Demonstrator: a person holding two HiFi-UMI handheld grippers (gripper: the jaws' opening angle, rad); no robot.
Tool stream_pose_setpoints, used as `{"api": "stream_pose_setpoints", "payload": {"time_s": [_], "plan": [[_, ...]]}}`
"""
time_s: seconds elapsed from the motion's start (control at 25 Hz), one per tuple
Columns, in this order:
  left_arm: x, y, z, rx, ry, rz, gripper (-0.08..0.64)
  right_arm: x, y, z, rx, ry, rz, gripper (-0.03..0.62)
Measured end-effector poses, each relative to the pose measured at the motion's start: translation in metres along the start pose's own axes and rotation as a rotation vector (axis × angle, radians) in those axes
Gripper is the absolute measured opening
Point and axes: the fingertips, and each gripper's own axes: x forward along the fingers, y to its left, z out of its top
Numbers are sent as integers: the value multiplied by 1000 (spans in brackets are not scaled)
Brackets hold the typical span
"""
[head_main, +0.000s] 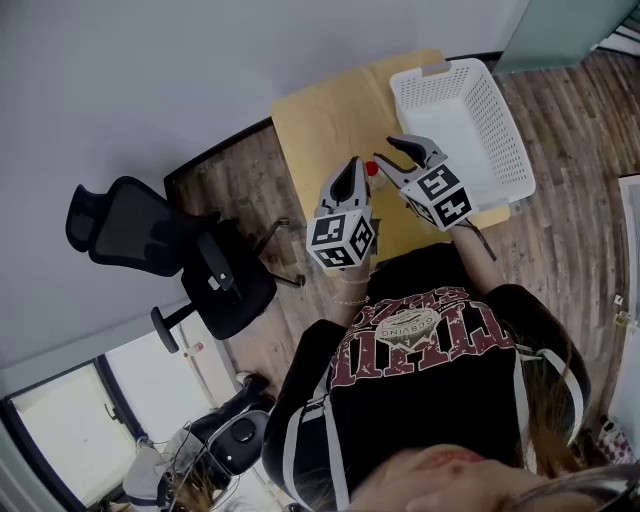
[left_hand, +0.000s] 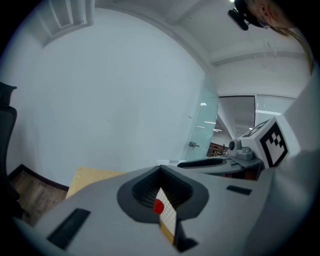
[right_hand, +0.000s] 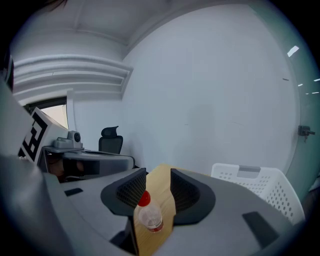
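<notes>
— What sort of place is this?
— An office: a black swivel chair (head_main: 165, 250) on wood-look flooring (head_main: 560, 210), plain white walls (head_main: 150, 80), a glass partition (head_main: 555, 30), and a small pale counter (head_main: 330, 120).

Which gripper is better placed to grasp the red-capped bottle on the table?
Probably right: the right gripper has its jaws apart with the bottle framed between them; the left gripper has its jaws closed to a slit, showing only a sliver of cap.

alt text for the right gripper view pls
The right tongs, jaws apart, frame a clear red-capped bottle standing on a wooden table. A white basket sits at right, and an office chair at back left.
</notes>
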Motion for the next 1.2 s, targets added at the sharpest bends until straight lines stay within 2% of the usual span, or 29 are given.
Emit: {"api": "stream_pose_setpoints", "payload": {"time_s": [0.28, 0.84, 1.2], "plan": [[11, -23, 3, 19, 5, -60, 48, -19, -18, 1, 29, -27, -49, 163], [28, -66, 5, 45, 24, -169, 48, -54, -51, 0, 84, -85, -159, 70], [32, -85, 2, 57, 37, -220, 48, -74, -64, -5, 132, -106, -212, 37]]}}
